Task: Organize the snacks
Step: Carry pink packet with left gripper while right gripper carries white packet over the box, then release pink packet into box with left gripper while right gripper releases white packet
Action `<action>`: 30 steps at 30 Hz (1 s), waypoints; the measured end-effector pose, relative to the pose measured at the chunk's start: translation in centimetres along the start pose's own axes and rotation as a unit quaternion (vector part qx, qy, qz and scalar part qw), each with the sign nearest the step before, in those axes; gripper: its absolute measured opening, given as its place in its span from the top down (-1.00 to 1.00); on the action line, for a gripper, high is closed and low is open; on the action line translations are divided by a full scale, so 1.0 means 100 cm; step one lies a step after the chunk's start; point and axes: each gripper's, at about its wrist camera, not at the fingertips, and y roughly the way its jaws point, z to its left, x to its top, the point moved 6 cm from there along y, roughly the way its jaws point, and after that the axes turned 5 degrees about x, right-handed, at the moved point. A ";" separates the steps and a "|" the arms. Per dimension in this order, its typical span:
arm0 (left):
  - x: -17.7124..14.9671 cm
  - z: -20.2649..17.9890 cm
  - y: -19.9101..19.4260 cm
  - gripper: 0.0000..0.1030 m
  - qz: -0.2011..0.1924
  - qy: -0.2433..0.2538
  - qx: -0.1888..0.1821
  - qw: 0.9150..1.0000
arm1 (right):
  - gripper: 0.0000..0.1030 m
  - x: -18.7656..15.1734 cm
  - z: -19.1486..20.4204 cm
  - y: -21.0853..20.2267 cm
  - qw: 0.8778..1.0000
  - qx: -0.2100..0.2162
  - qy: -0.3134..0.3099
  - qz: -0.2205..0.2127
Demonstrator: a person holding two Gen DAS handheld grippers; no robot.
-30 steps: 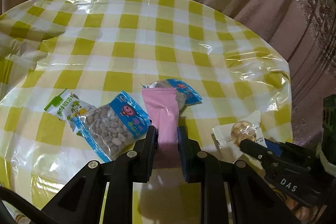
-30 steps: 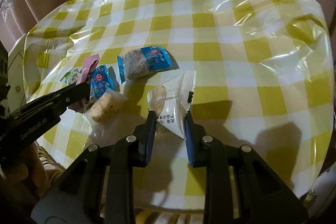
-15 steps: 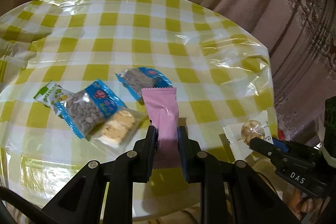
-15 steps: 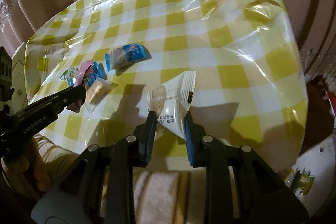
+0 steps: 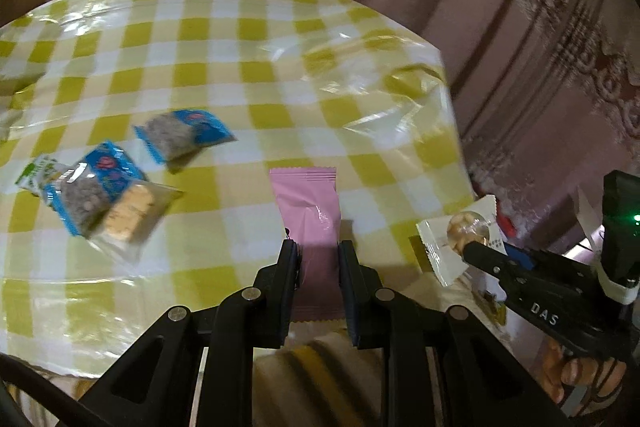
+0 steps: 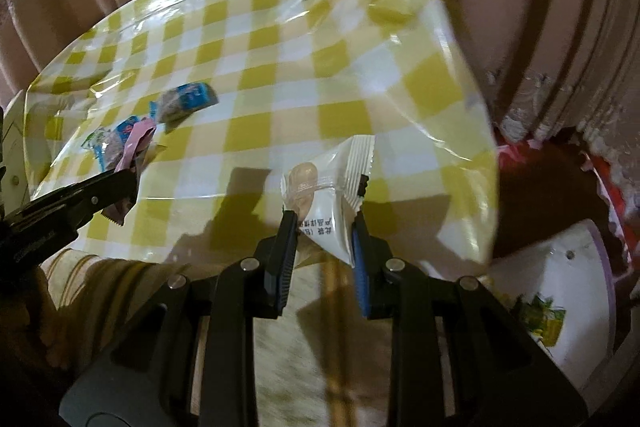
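My left gripper (image 5: 319, 247) is shut on a pink snack packet (image 5: 310, 211), held above the table's near edge. It also shows in the right wrist view (image 6: 134, 147). My right gripper (image 6: 325, 221) is shut on a white snack packet (image 6: 330, 195) with a round sweet inside, lifted over the table's front right corner. That packet also shows in the left wrist view (image 5: 460, 239). Two blue packets (image 5: 184, 137) (image 5: 94, 189), a clear biscuit packet (image 5: 134, 213) and a green-white packet (image 5: 36, 173) lie on the yellow checked table (image 5: 260, 39).
Pink curtains (image 5: 520, 27) hang behind and to the right of the table. A white container (image 6: 556, 291) with a green label stands on the floor at lower right, next to something red (image 6: 612, 195). A striped cloth (image 6: 300, 347) lies below the table's near edge.
Both grippers have pulled back toward me and to the right, off the table, each still holding its packet. The packets on the table have not moved.
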 end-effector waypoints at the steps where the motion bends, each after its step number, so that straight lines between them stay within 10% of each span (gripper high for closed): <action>1: -0.002 -0.007 0.001 0.57 0.004 0.002 -0.008 1.000 | 0.43 -0.001 -0.005 -0.003 1.000 -0.006 0.002 -0.001; 30: -0.055 -0.209 0.032 0.57 0.120 0.134 -0.182 0.967 | 0.42 -0.050 -0.201 -0.039 0.973 -0.184 0.134 0.039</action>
